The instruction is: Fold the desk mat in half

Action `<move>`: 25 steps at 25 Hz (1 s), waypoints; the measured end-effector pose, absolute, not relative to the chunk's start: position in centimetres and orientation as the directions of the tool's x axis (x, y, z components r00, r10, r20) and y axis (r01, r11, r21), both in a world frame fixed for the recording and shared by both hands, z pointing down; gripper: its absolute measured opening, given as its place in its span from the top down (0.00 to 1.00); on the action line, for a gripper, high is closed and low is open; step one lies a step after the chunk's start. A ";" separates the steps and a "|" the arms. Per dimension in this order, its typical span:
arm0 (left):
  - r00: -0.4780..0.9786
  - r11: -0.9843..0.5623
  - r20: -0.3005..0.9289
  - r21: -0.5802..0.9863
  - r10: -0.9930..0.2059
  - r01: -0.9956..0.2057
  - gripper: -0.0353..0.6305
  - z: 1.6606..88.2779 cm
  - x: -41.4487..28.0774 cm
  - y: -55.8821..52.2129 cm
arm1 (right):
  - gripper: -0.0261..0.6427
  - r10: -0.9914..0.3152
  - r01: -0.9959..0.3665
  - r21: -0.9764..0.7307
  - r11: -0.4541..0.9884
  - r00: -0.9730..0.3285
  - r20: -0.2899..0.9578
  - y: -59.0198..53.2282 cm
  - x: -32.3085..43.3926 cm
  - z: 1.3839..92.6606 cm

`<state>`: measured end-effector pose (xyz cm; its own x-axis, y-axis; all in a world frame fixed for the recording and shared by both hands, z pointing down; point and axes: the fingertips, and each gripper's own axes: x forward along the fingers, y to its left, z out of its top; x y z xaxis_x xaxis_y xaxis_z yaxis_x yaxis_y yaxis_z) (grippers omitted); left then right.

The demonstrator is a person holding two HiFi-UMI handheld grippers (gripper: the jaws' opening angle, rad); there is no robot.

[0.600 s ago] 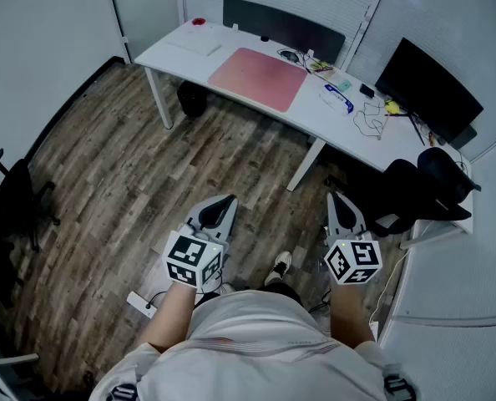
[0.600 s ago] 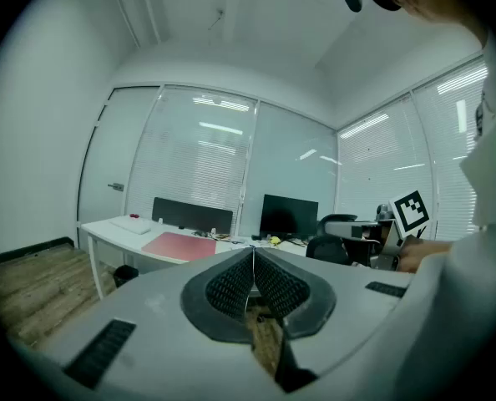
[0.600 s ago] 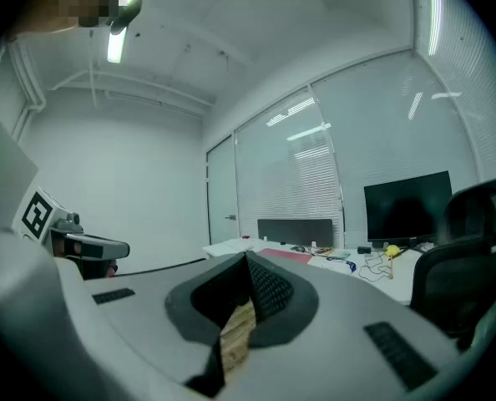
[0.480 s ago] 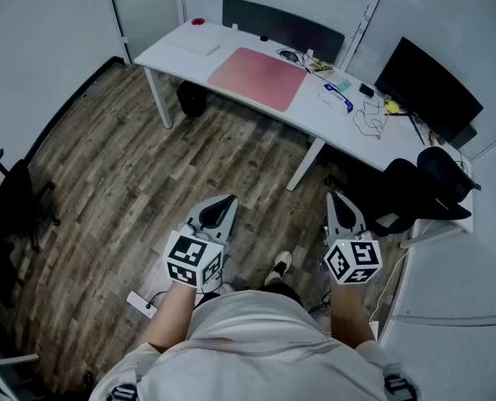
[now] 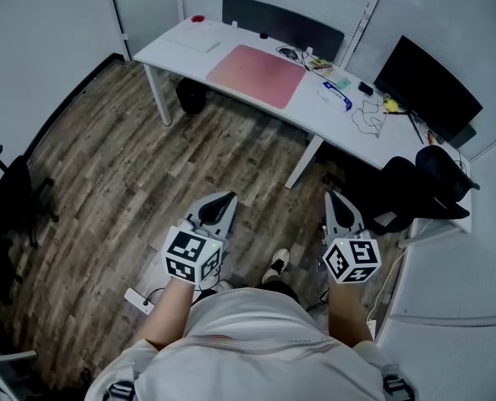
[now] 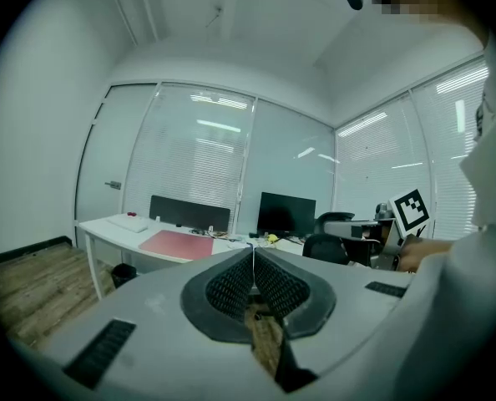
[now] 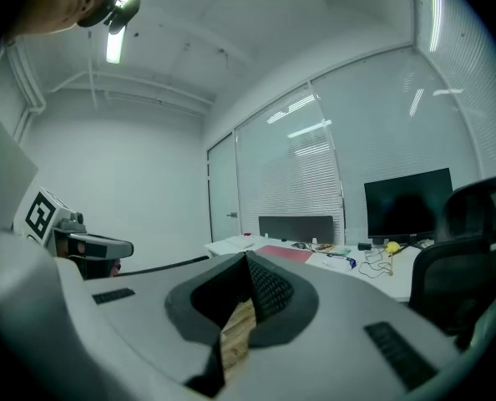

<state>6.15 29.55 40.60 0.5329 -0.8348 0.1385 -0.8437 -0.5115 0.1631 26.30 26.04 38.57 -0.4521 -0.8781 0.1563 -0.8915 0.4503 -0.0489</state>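
A pink desk mat (image 5: 257,74) lies flat on a long white desk (image 5: 373,136) across the room; it also shows as a pink patch (image 6: 178,243) in the left gripper view and the desk mat (image 7: 285,253) in the right gripper view. I hold both grippers in front of my body, over the wood floor, far from the desk. My left gripper (image 5: 224,200) is shut with nothing in it, its tips meeting (image 6: 252,251). My right gripper (image 5: 336,199) is also shut and empty, its tips meeting (image 7: 248,259).
On the desk stand a black monitor (image 5: 426,88), a dark screen panel (image 5: 283,25), a keyboard (image 5: 196,44) and small clutter with cables (image 5: 367,115). A black office chair (image 5: 423,186) stands at the right, a bin (image 5: 191,98) under the desk, another chair (image 5: 10,199) at the left wall.
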 end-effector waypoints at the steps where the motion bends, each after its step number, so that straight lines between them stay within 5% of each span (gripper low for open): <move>1: 0.532 -0.510 0.138 0.164 -0.836 -0.844 0.92 40.6 6.1 29.6 | 0.89 -0.879 -0.893 -0.053 0.448 -0.450 0.159 26.1 26.3 38.7; 25: 0.468 -0.434 0.154 0.210 -0.870 -0.876 0.92 42.4 2.4 27.0 | 0.88 -0.844 -0.873 -0.076 0.482 -0.486 0.228 21.4 22.8 40.8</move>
<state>2.37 26.97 42.42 0.4679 -0.8703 0.1536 -0.8762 -0.4340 0.2096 22.76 21.40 40.78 -0.4859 -0.8436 0.2285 -0.8728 0.4822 -0.0758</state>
